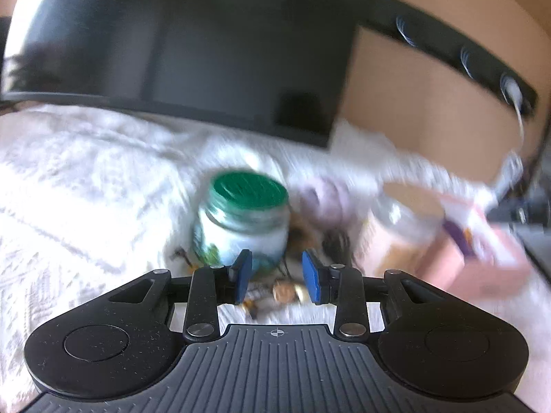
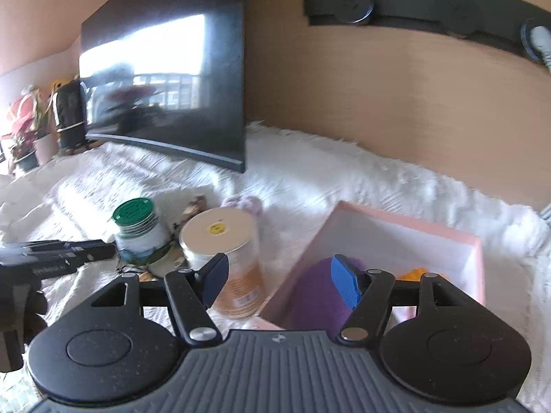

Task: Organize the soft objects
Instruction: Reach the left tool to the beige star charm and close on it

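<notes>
White textured bedspread (image 1: 86, 179) under a dark monitor (image 1: 179, 51), tan wall behind; soft things partly boxed.
Left wrist view, blurred: left gripper (image 1: 277, 277) fingers apart, holding nothing, low over small trinkets (image 1: 286, 294) just before the green-lidded jar (image 1: 241, 223); lilac plush (image 1: 323, 199) behind, near the jar. Right wrist view: right gripper (image 2: 279, 282) spread wide, empty, over the pink box (image 2: 406, 237) edge; purple soft toy (image 2: 316, 296) and an orange item (image 2: 418, 273) inside; tan-lidded jar (image 2: 224, 251) beside the box.
</notes>
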`<state>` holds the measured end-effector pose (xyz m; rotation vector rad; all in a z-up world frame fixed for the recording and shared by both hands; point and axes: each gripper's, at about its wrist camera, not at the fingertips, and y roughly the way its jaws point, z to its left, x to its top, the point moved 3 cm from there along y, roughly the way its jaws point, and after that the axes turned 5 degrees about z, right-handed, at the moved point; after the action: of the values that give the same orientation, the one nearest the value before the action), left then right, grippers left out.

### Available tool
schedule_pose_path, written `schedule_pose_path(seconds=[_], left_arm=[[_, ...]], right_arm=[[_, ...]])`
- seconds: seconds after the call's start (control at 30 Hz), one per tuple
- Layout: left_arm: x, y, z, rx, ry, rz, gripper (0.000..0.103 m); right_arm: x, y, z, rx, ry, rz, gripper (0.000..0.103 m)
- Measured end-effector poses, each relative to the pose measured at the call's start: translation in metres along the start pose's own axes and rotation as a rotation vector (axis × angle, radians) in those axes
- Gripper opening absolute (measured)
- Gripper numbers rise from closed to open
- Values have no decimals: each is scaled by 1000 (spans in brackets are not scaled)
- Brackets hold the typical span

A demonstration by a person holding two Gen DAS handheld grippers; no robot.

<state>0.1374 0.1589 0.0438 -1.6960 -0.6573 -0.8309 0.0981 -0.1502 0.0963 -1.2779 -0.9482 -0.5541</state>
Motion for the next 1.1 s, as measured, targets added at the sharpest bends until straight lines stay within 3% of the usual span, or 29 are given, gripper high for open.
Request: schedule_pose_path(seconds=[0.1, 0.2, 0.33, 0.4, 0.47, 0.6, 0.7, 0.83, 1.1], left_arm=[[-9, 11, -22, -46, 135, 61, 36], [-13, 21, -40, -38, 220, 91, 38], [-4, 28, -38, 0, 125, 69, 37], [0, 33, -41, 2, 126, 56, 37], [4, 41, -47, -8, 151, 64, 37], [14, 67, -45, -33, 126, 131, 37], [12, 76, -33, -77, 50, 197, 37], [3, 58, -25, -111, 21, 214, 36], [-30, 14, -53, -197, 187, 289, 36]], right_arm=[[-3, 5, 4, 15, -7, 20, 67], [-10, 6, 4, 6, -10, 20, 67], [-27, 2, -1, 14, 13, 13, 69], [-37, 4, -2, 20, 17, 10, 69], [-47, 9, -1, 36, 16, 22, 71], [-61, 9, 11, -12, -75, -45, 73], [-66, 2, 16, 57, -105, -59, 73], [-73, -1, 22, 142, -142, -49, 74], [-95, 29, 38, 162, -189, 109, 75]])
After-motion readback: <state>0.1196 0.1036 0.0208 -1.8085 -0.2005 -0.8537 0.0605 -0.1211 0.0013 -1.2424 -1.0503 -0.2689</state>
